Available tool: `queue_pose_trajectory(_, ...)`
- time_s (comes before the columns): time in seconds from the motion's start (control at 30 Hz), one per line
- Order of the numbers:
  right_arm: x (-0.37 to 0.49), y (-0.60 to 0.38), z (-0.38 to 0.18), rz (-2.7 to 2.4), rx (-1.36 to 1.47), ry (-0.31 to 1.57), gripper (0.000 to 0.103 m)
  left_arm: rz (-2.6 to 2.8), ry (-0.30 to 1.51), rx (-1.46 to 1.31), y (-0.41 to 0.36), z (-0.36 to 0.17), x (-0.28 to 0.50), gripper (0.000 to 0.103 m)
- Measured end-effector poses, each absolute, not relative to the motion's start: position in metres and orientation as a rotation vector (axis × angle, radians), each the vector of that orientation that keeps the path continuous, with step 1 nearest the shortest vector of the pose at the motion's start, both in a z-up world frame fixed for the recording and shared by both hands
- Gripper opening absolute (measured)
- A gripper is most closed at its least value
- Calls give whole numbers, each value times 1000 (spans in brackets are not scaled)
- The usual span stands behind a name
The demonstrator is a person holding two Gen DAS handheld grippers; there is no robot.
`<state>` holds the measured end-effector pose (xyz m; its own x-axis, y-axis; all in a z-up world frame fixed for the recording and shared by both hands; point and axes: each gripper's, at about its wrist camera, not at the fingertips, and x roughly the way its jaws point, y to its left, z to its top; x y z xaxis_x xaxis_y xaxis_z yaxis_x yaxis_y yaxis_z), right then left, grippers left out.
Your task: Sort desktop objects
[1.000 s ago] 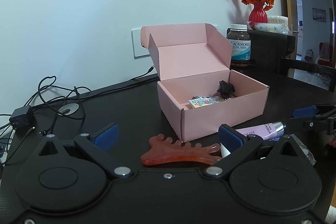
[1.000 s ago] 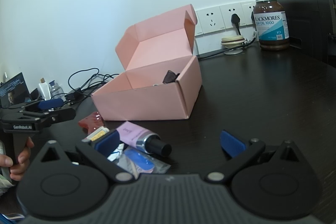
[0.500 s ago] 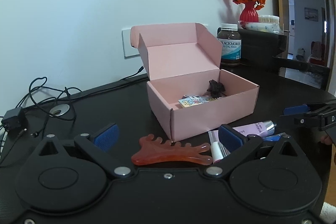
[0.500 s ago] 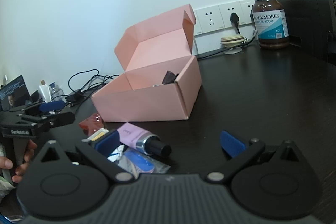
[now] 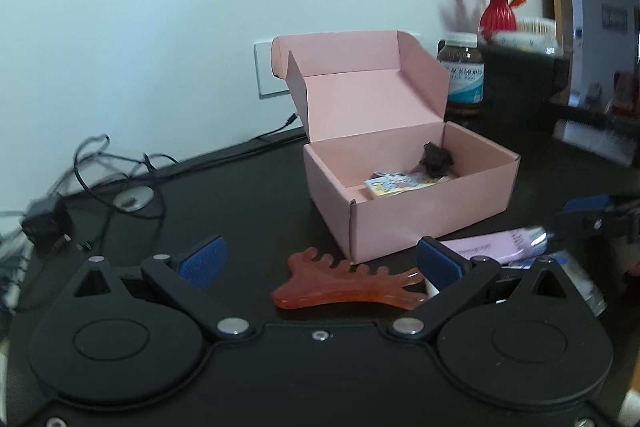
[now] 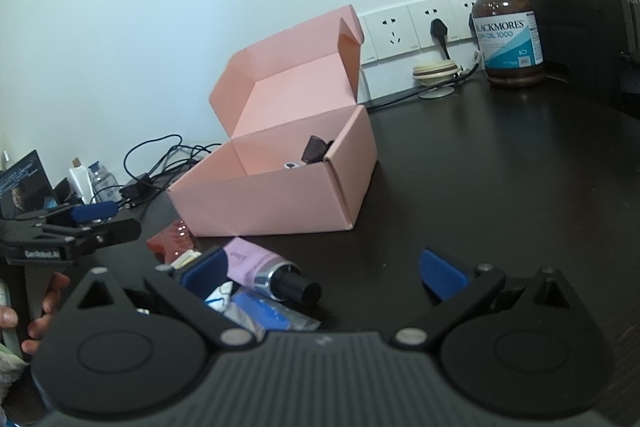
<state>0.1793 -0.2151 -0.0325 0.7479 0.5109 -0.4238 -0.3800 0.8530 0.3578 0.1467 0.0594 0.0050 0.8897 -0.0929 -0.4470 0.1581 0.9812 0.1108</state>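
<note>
Dark desk (image 5: 248, 211), items as found:

Pink box (image 5: 408, 195), lid up, at the middle of the desk. Inside: a small dark object (image 5: 436, 159) at the far right corner and a printed card (image 5: 400, 183) on the floor beside it.

Orange comb (image 5: 344, 287), flat on the desk, just in front of the box's near corner.

Purple tube (image 6: 264, 267) with a black cap, lying near the box front, to the right of the comb; beneath it what appears to be a clear packet (image 6: 272, 315) with blue contents, partly hidden.

Left gripper (image 5: 320, 261): fingers spread wide, nothing between them, low over the comb.

Right gripper (image 6: 324, 273): fingers spread wide, empty, the tube's cap end between them.

Background: brown bottle (image 6: 508, 31), red vase (image 5: 498, 13) with orange flowers, wall sockets (image 6: 416, 27), tangled cables (image 5: 116, 171) at far left.
</note>
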Motion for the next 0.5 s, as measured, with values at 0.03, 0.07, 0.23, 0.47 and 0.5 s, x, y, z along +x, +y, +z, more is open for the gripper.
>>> queue_pose_trajectory(0.03, 180, -215, -32, 491, 256, 537, 102, -131, 453, 164, 56, 5, 146, 103)
queue_pose_trajectory(0.07, 180, -215, -32, 490, 258, 538, 102, -134, 451, 177, 54, 5, 144, 103)
queue_pose_trajectory(0.23, 180, -217, -32, 490, 267, 540, 102, -125, 443, 208, 48, 6, 141, 103)
queue_pose_trajectory(0.47, 180, -218, -31, 483, 269, 546, 102, -74, 436, 221, 49, 7, 142, 103)
queue_pose_trajectory(0.5, 180, -218, -30, 481, 265, 545, 102, -75, 429, 218, 50, 8, 141, 103)
